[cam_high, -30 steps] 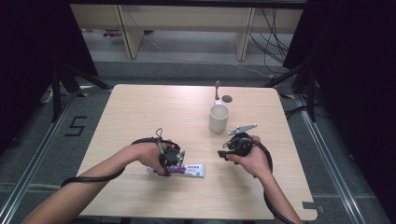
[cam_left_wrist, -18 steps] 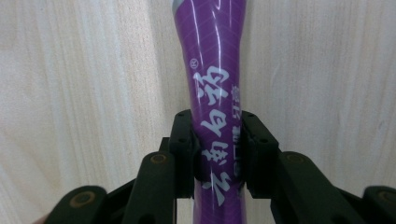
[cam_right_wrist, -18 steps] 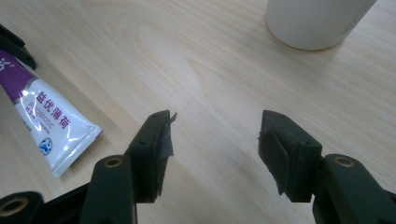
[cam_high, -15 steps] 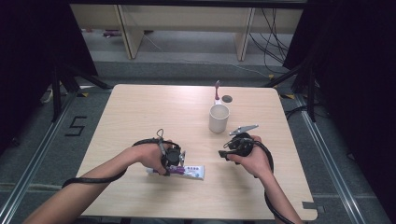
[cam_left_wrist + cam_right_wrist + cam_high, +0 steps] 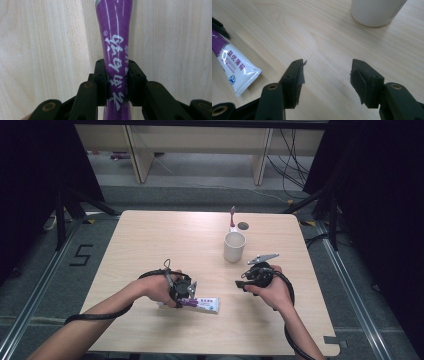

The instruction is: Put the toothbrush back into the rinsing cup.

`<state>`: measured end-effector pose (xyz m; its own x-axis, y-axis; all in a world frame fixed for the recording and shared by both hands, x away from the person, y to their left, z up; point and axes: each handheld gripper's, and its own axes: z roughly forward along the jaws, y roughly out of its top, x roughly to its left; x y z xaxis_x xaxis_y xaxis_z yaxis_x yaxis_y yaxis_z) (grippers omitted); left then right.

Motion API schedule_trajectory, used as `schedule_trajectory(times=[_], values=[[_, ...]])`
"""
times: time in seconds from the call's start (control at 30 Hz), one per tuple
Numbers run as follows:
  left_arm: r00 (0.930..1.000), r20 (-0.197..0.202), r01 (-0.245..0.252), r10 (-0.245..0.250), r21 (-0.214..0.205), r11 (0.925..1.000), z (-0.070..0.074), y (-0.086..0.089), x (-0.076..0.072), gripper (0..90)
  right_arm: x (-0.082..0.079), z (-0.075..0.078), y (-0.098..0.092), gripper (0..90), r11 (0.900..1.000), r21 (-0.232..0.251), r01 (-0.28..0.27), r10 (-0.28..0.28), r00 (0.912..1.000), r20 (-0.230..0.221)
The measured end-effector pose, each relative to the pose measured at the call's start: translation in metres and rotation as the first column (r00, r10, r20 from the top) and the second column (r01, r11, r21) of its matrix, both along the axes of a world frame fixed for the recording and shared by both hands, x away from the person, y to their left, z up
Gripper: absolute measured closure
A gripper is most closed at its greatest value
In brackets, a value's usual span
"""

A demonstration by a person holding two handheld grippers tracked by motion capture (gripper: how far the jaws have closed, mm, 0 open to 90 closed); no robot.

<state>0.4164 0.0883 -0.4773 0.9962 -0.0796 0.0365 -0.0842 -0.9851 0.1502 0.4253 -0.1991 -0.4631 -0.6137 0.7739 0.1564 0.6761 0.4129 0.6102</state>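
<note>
Between the jaws of the left gripper lies the purple end of a toothpaste tube, flat on the wooden surface; the jaws have just been closing and now pinch it. Ahead of them the tube runs straight on. Jaws of the right gripper stand apart over bare wood, the tube's white end left of them, a white cup beyond.

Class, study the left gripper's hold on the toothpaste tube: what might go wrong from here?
1. The left gripper, whose jaws have just been closing, pinches the toothpaste tube across its soft purple body; the squeeze may force paste out or let the tube slip.
2. Gripped near one end, the tube's white end may sag when lifted.
3. The cup stands nearby; a swing might tip it.
</note>
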Motion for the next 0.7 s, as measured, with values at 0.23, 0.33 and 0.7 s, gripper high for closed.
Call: schedule_trajectory(times=[0.23, 0.33, 0.7], values=[[0.9999, 0.005, -0.015, 0.016, -0.087, 0.9961, 0.008, 0.005, -0.001, 73.4, 0.001, 0.001, -0.003, 44.9, 0.9999, -0.001, 0.012, -0.012, 0.9998, 0.013], [0.9990, 0.017, -0.037, 0.041, -0.166, 0.9854, 0.013, 0.010, 0.001, 73.5, 0.000, 0.001, -0.003, 45.5, 0.9997, 0.016, 0.021, -0.021, 0.9996, 0.017], [0.9801, 0.024, -0.150, 0.197, -0.562, 0.8132, 0.032, 0.040, -0.002, 73.9, -0.005, 0.004, -0.009, 47.5, 0.9941, 0.104, 0.032, -0.044, 0.9923, 0.116]])
